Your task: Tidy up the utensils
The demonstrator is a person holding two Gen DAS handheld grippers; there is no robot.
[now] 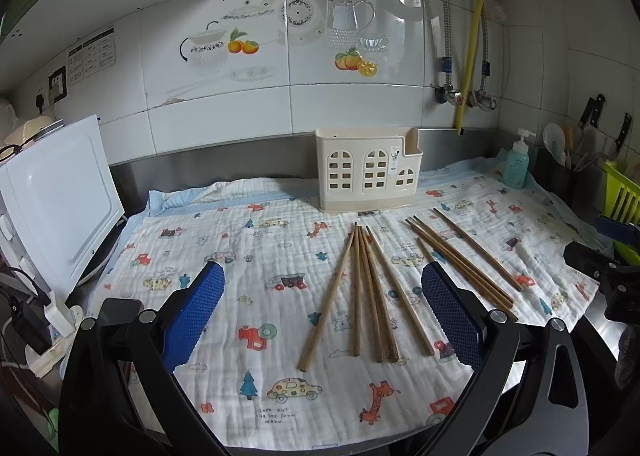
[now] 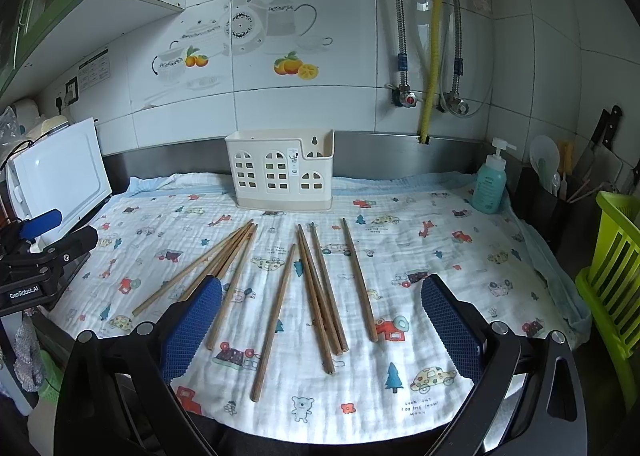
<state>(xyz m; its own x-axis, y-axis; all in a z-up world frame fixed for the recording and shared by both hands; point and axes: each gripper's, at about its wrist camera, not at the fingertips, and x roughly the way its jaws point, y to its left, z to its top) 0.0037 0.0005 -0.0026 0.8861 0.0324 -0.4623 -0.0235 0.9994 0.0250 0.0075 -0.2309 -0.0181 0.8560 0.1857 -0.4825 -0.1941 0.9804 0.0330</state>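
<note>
Several brown wooden chopsticks lie on a patterned cloth (image 1: 224, 256) in two loose groups: a left group (image 1: 370, 296) (image 2: 228, 260) and a right group (image 1: 464, 256) (image 2: 320, 288). A cream plastic utensil holder (image 1: 368, 171) (image 2: 280, 171) stands upright behind them by the wall. My left gripper (image 1: 324, 320) is open and empty, hovering above the near ends of the left group. My right gripper (image 2: 322, 320) is open and empty above the near ends of the right group. The right gripper shows at the right edge of the left wrist view (image 1: 608, 268), the left gripper at the left edge of the right wrist view (image 2: 44, 252).
A white appliance (image 1: 60, 195) stands at the left. A teal soap pump bottle (image 2: 490, 179), a dark utensil caddy with knives (image 2: 560, 191) and a green rack (image 2: 612, 264) line the right side. Pipes and valves (image 2: 424, 95) run down the tiled wall.
</note>
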